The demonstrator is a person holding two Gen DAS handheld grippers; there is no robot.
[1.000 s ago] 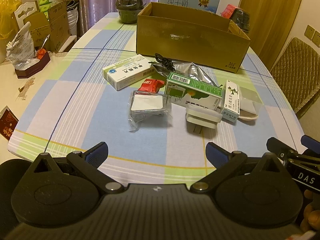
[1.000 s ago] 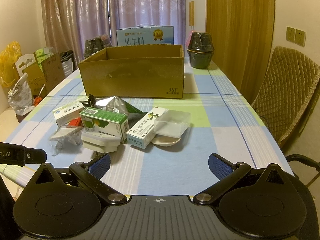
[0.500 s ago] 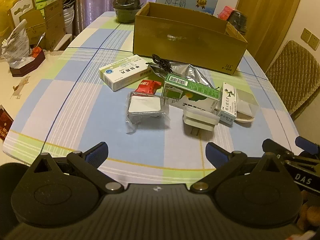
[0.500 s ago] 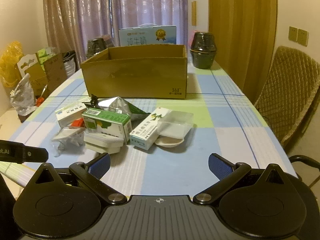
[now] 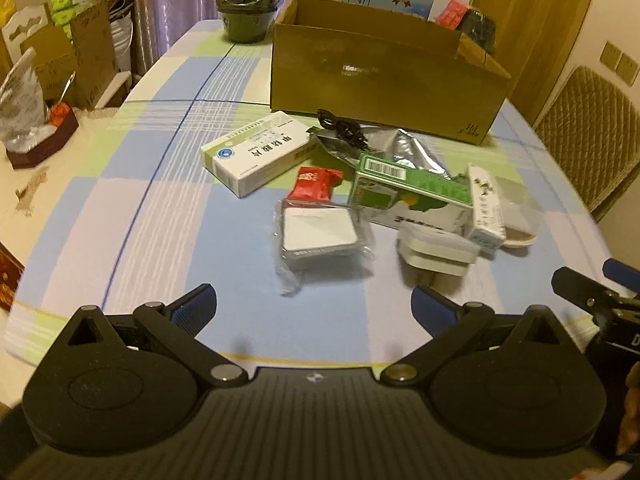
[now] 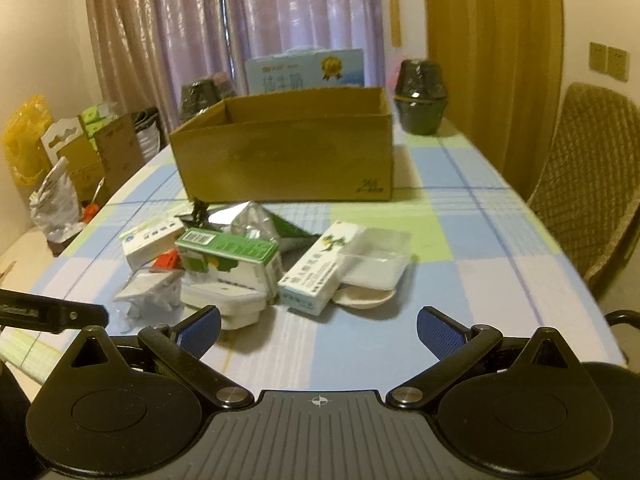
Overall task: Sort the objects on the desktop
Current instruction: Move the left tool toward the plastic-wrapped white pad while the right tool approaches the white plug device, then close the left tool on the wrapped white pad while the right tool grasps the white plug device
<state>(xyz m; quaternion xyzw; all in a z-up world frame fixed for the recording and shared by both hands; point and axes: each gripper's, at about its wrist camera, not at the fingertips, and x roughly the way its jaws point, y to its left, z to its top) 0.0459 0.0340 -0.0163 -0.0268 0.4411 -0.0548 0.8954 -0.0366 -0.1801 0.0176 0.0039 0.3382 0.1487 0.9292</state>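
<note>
Sorting barely begun, by my judgement: every item I can see lies loose on the checked tablecloth (image 5: pixel 168 216) in front of the open cardboard box (image 5: pixel 384 80), whose inside is largely hidden. My left gripper (image 5: pixel 314 304) and my right gripper (image 6: pixel 318 330) hover short of the clutter, both spread wide and holding nothing. Nearest the box lie a crumpled foil pouch (image 5: pixel 416 150) and a white medicine carton (image 5: pixel 260 156); further out, a red sachet (image 5: pixel 316 182), a green-topped carton (image 5: pixel 412 192), a bagged white square (image 5: pixel 320 230), a white plug adapter (image 5: pixel 438 248), a slim white box (image 6: pixel 316 270) and a clear lidded tray (image 6: pixel 376 260), clustered and partly touching.
</note>
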